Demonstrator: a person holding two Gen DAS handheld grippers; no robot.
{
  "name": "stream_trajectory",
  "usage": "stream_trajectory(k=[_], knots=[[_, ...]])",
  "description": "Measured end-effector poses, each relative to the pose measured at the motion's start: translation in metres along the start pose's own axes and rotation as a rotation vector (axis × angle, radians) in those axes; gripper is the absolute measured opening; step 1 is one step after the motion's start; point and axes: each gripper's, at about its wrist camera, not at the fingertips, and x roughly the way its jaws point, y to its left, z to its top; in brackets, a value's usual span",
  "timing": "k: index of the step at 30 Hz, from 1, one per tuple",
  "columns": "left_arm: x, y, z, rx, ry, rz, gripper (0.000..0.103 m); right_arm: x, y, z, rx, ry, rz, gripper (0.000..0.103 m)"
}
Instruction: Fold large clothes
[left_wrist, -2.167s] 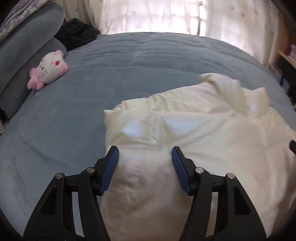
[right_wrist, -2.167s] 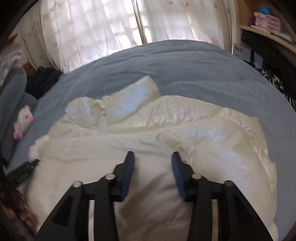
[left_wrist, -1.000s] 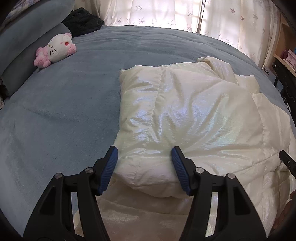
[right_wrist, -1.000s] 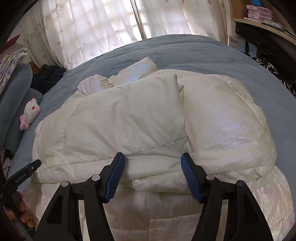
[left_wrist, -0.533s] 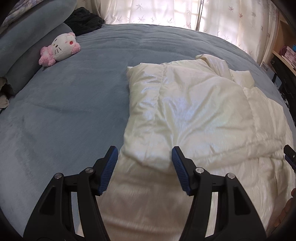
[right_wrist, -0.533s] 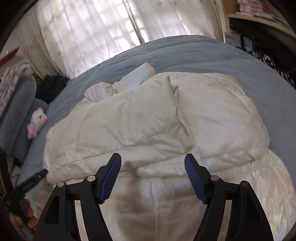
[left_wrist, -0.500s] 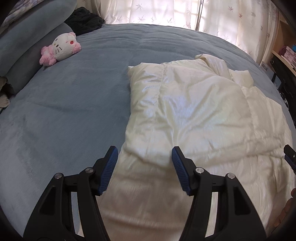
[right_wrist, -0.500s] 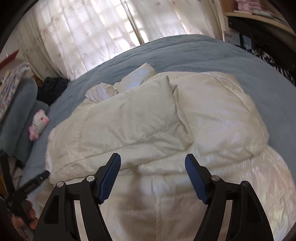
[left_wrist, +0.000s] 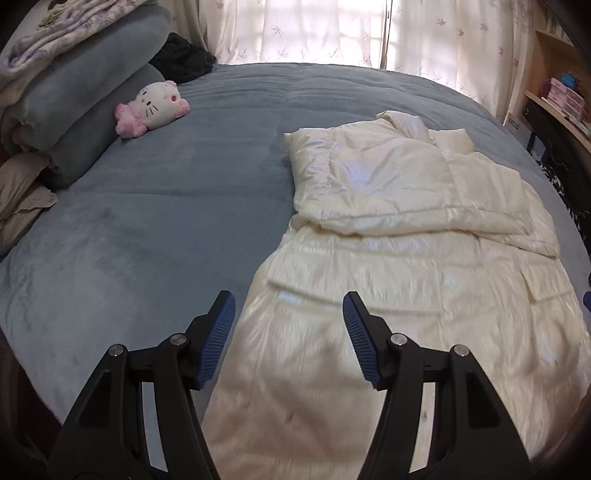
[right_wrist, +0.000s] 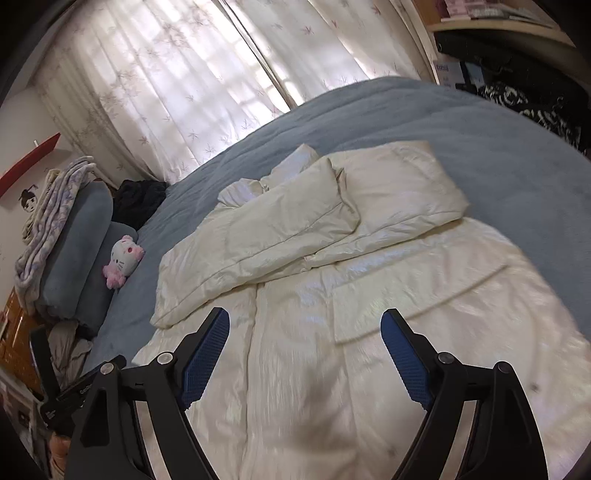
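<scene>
- Left tool (left_wrist: 288, 321) is spread wide, blue pads (left_wrist: 218, 332) apart with nothing between them, hovering over the near left part of the jacket.
- Right tool (right_wrist: 304, 354) is spread even wider, also empty, hanging above the jacket's lower half.
- The cream puffer jacket (left_wrist: 406, 258) lies flat on the bed (left_wrist: 147, 221), toward its right side. Both sleeves are folded in across the chest, one overlapping the other, so the top half is a puffy bundle. The bottom half is still spread out toward the tools, and a pocket flap shows on the right.
- The collar (right_wrist: 280, 173) pokes out at the far end, pointing toward the curtains (right_wrist: 177, 81).
- A pink and white cat plush (left_wrist: 151, 109) sits well apart from the jacket, leaning against the grey-blue pillows (left_wrist: 74, 110) on the left.
- A dark pile of clothing (left_wrist: 183, 62) sits beyond the pillows, near the window.
- Shelves (left_wrist: 561, 107) with some boxes run along the right side.
</scene>
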Motion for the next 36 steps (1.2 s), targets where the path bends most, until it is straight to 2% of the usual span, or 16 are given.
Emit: stream_trajectory(k=[5,10,17,24,31,36], knots=[[-0.032,0.013,-0.024,-0.013,-0.001,-0.022,0.060,-0.050,-0.008,-0.010,-0.004,-0.046,-0.009,0.089],[-0.046,0.025,-0.044,-0.018,0.011,-0.048,0.062,-0.081,-0.020,-0.021,-0.023,-0.056,-0.032,0.090],[-0.041,0.057,-0.079,-0.102,0.095,-0.167,0.063,-0.109,-0.050,-0.044,-0.059,0.018,-0.098,0.090],[-0.031,0.079,-0.108,-0.142,0.159,-0.208,0.063,-0.141,-0.099,-0.055,-0.065,0.059,-0.219,0.090],[-0.015,0.086,-0.120,-0.178,0.202,-0.210,0.069,-0.157,-0.165,-0.065,0.065,0.090,-0.305,0.090],[-0.007,0.093,-0.123,-0.210,0.217,-0.251,0.075,-0.147,-0.201,-0.079,0.188,0.142,-0.254,0.090]])
